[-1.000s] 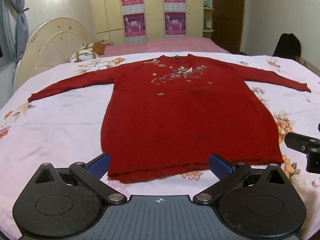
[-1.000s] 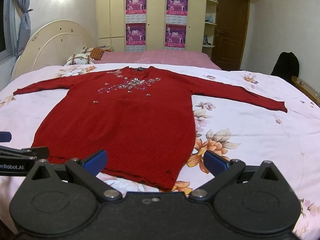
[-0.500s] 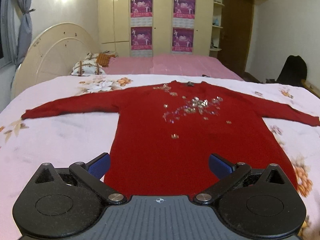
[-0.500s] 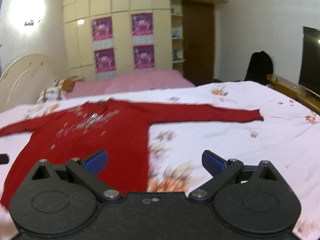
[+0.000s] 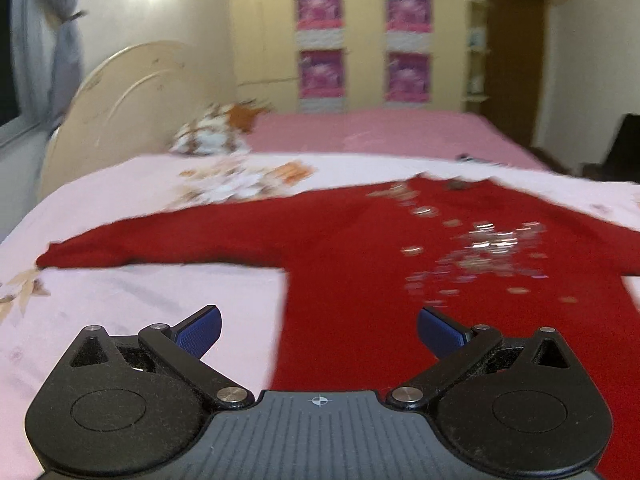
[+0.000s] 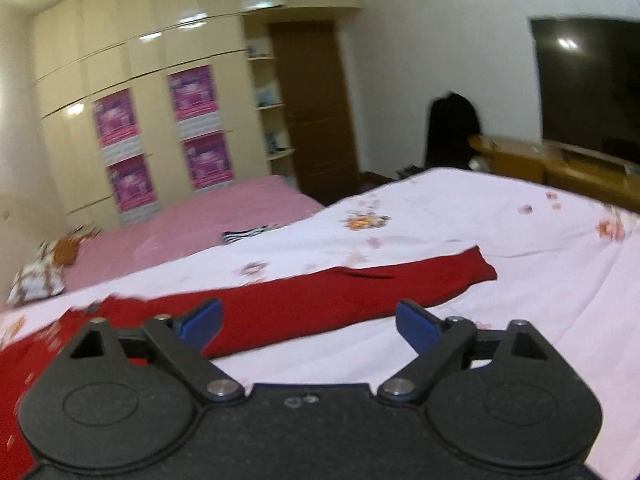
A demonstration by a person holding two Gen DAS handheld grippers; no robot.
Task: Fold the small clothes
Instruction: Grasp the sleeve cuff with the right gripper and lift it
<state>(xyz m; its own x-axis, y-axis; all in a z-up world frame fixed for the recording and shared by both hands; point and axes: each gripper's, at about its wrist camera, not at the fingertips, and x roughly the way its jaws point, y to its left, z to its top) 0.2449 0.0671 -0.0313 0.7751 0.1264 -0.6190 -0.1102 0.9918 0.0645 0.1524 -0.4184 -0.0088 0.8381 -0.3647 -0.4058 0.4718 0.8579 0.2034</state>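
My left gripper is spread wide and empty above the red sweater's body, its left sleeve beyond. My right gripper gapes wide too, empty, over the right sleeve on the floral bedsheet.

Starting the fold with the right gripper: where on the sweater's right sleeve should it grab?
At the cuff end of the red sweater. The sleeve lies flat and straight on the bedspread; bring the open right gripper down over its free edge.
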